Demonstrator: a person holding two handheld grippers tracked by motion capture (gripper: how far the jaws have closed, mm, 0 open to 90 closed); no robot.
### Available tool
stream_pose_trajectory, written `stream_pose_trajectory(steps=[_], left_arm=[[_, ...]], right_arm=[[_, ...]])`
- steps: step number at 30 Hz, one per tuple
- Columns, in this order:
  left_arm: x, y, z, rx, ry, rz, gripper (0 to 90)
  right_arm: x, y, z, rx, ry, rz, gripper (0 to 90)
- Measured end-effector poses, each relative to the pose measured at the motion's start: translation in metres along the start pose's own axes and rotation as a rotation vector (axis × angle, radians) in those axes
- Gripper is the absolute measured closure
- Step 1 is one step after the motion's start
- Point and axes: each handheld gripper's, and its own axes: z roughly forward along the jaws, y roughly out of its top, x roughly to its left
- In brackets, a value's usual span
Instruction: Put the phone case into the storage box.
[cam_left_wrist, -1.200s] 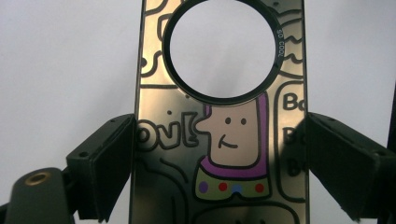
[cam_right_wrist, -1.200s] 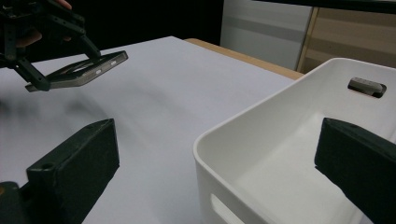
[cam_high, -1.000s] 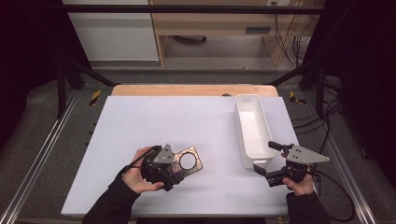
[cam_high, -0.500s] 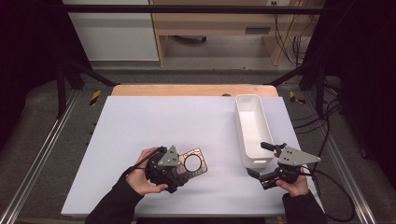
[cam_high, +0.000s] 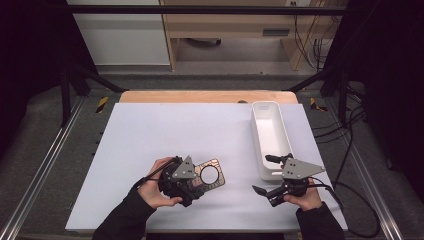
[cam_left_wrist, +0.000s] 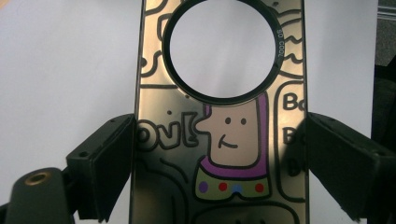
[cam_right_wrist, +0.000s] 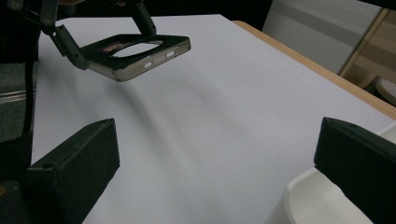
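a: what is seen from above?

b: a white table (cam_high: 150, 135) is seen, with a phone case (cam_high: 210, 176) held by the left gripper (cam_high: 192, 186) near the front edge, left of centre. a white tray (cam_high: 267, 137) lies at the right, and the right gripper (cam_high: 264, 175) is held just in front of it, jaws spread wide with nothing between them.

a: what is added by the gripper views?

b: in the left gripper view a cartoon drawing and a round hole are shown on the phone case (cam_left_wrist: 219, 121); the fingers (cam_left_wrist: 100, 158) are pressed against its two long edges, so it is gripped across its width. in the right gripper view the phone case (cam_right_wrist: 140, 53) is seen lifted clear of the table (cam_right_wrist: 210, 116), tilted, with button cutouts along its side. a corner of the tray (cam_right_wrist: 308, 200) is seen beside one finger (cam_right_wrist: 77, 168).
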Motion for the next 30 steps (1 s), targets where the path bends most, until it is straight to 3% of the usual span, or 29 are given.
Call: stream_pose_trajectory(steps=[11,30], left_arm=[[-0.004,0.008,0.002,0.001,-0.004,0.036,11.3],[-0.008,0.013,0.005,-0.01,-0.035,0.068,11.3]], right_arm=[[0.006,0.007,0.013,0.045,0.047,-0.057,1.0],[0.017,0.022,0.03,0.06,0.125,-0.159,2.0]])
